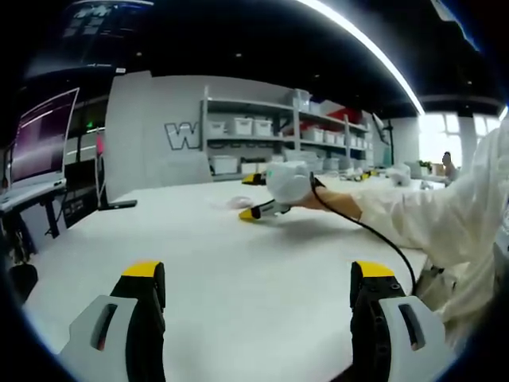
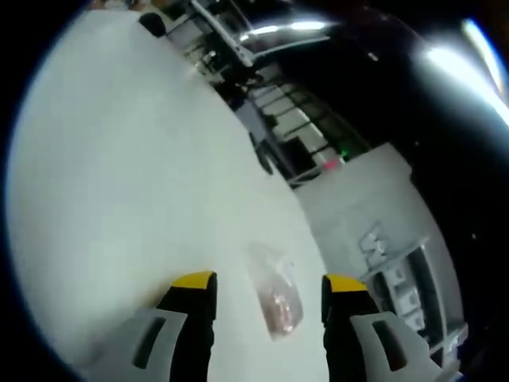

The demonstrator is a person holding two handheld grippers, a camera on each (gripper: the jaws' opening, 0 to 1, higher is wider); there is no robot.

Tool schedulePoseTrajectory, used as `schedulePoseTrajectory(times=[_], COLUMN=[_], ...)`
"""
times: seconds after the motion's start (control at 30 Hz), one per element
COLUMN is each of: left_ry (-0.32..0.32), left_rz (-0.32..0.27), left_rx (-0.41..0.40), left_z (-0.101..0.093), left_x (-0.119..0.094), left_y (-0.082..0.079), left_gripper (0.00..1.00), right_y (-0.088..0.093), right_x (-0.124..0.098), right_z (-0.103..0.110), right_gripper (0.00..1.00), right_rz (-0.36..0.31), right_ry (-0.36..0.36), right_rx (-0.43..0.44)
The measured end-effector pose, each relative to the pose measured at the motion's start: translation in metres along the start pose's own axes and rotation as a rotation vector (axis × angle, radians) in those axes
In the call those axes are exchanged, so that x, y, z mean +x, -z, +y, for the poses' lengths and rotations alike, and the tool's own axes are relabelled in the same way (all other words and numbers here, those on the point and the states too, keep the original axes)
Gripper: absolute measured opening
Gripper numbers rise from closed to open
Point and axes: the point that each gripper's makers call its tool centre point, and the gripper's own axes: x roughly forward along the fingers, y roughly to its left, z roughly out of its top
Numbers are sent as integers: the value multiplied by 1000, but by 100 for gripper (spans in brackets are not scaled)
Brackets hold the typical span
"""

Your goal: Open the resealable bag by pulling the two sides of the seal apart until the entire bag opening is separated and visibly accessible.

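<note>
A small clear resealable bag (image 2: 274,296) with something reddish inside lies flat on the white table (image 2: 119,175). In the right gripper view it lies just beyond the open right gripper (image 2: 270,286), between the two yellow-tipped jaws and untouched. In the left gripper view the bag (image 1: 229,202) is a faint patch far across the table. The right gripper (image 1: 256,212) reaches toward it there, held by a white-gloved hand (image 1: 288,181). My left gripper (image 1: 258,280) hovers open over the near part of the table (image 1: 238,263), nothing between its jaws.
A black cable (image 1: 362,227) trails from the right gripper along a white sleeve (image 1: 445,215). Shelves with white bins (image 1: 262,135) stand behind the table. A monitor (image 1: 40,135) sits at the left. The table's edge (image 2: 262,143) runs close beyond the bag.
</note>
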Motion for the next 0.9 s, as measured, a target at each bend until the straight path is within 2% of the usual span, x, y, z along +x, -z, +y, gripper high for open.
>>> schedulePoseTrajectory(times=[0.67,0.9], left_ry=[9,-5], left_rz=[-6,-8], left_rx=[-4,-13], left_z=[3,10], left_x=[3,2], left_y=[-2,1], left_gripper=[96,96], right_y=[1,4], right_x=[11,19], right_z=[-4,-7], right_gripper=[50,50], right_rz=[15,27], right_ry=[8,8], right_rx=[-17,-29])
